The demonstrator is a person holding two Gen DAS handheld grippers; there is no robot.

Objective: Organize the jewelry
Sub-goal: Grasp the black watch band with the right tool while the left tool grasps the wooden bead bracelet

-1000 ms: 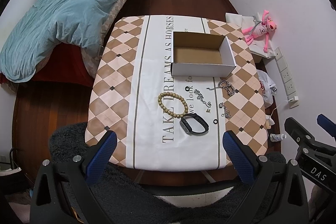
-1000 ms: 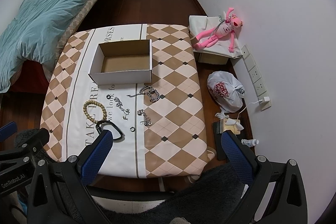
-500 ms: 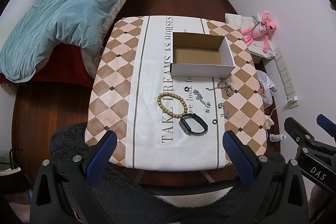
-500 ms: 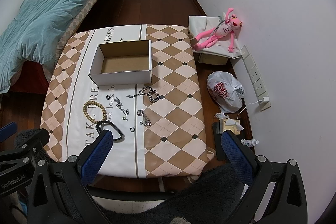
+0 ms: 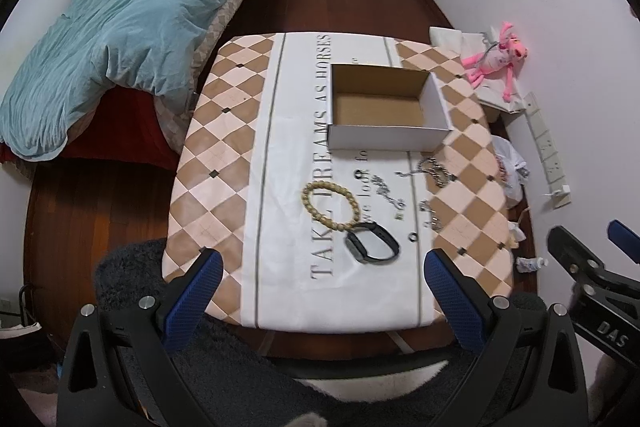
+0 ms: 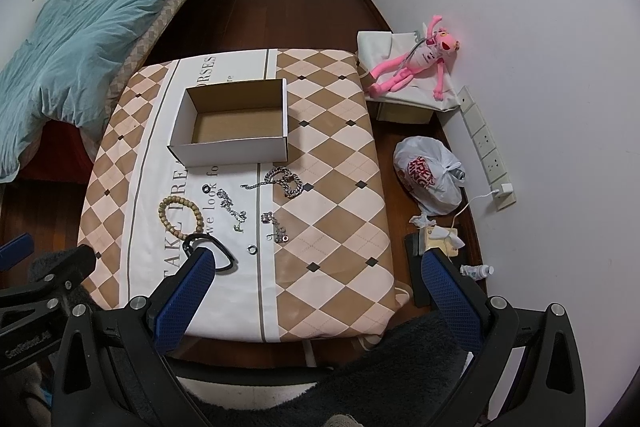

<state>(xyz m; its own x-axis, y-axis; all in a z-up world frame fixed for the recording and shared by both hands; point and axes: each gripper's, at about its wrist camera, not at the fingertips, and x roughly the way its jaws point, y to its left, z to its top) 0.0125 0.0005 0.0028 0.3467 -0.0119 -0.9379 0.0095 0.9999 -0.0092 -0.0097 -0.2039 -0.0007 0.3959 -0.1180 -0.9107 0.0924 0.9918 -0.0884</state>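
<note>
Left gripper [image 5: 320, 281] hung above the near edge of the table, blue-padded fingers [image 5: 191, 297] spread wide, nothing between them. Right gripper [image 6: 316, 281] likewise held over the near edge, jaws fully apart and empty; its left finger [image 6: 182, 301] overlapped the black band in its own view.

Table [image 6: 336, 227] covered by a cloth with tan and cream diamonds and a white lettered stripe. Open cardboard box [image 5: 386, 107] sat on the far half of the stripe, white outside, brown inside, nothing seen in it.

Jewelry lay loose on the cloth, near side of the box:
- wooden bead bracelet [image 5: 330, 205], leftmost, on the stripe
- black band [image 5: 372, 243], just near of the beads and touching or overlapping them
- small dark ring [image 6: 206, 189] close to the box front
- thin silver chain [image 6: 232, 209] right of the beads
- heavy silver link chain [image 6: 286, 181], bunched, just near the box's right corner
- second small silver piece [image 6: 276, 227] near of that
- small ring [image 6: 252, 248] apart on the stripe's edge

Left view was slightly blurred, so fine chain detail was unreadable there.

Room: bed with blue duvet [image 5: 128, 23] at left, pink plush toy [image 6: 416, 67] against the right wall, tied plastic bag [image 6: 428, 179] on the floor to the table's right.
</note>
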